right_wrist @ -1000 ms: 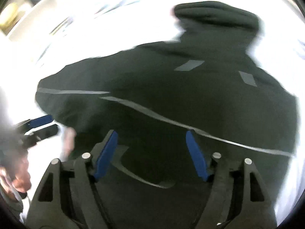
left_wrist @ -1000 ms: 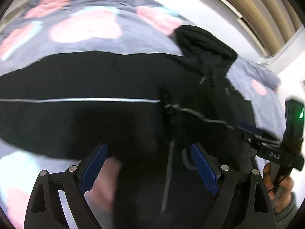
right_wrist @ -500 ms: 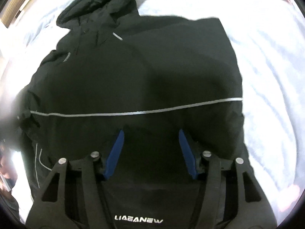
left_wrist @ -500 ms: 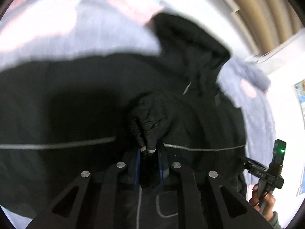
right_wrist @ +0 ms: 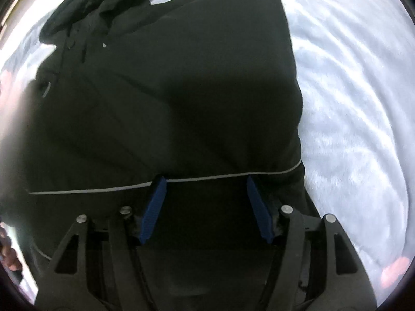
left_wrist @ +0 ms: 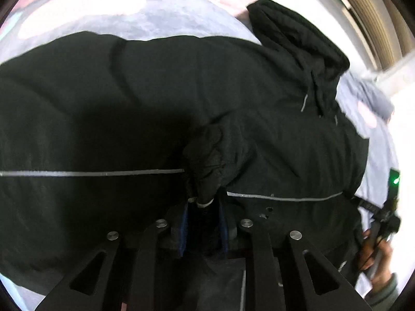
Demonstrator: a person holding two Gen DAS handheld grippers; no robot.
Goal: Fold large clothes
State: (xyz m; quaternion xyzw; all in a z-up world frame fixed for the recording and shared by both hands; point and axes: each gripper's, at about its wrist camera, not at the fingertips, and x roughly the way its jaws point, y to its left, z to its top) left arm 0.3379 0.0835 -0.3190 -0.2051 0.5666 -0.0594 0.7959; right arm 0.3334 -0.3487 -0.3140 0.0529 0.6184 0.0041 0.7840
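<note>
A large black hooded jacket (left_wrist: 103,103) with a thin reflective stripe (left_wrist: 90,173) lies spread on a bed. My left gripper (left_wrist: 203,207) pinches a bunched black sleeve cuff (left_wrist: 210,163) over the jacket's middle; its jaws are opening slightly, the pads still on the fabric. In the right wrist view the jacket (right_wrist: 168,90) fills the frame, with the hood (right_wrist: 98,2) at the upper left. My right gripper (right_wrist: 206,181) hovers low over the jacket at the stripe (right_wrist: 272,173). Its jaws stand wide and are opening, with flat fabric beneath them but nothing gripped.
A grey fleece blanket (left_wrist: 155,18) with pink patches covers the bed and reads pale (right_wrist: 350,103) to the jacket's right. Slatted wood (left_wrist: 368,7) runs along the far top right. A person's hand (left_wrist: 376,246) grips a handle at the right edge.
My left gripper went from wide open to closed on the sleeve cuff and sank toward the jacket. My right gripper rolled, dropped closer to the jacket and narrowed a little.
</note>
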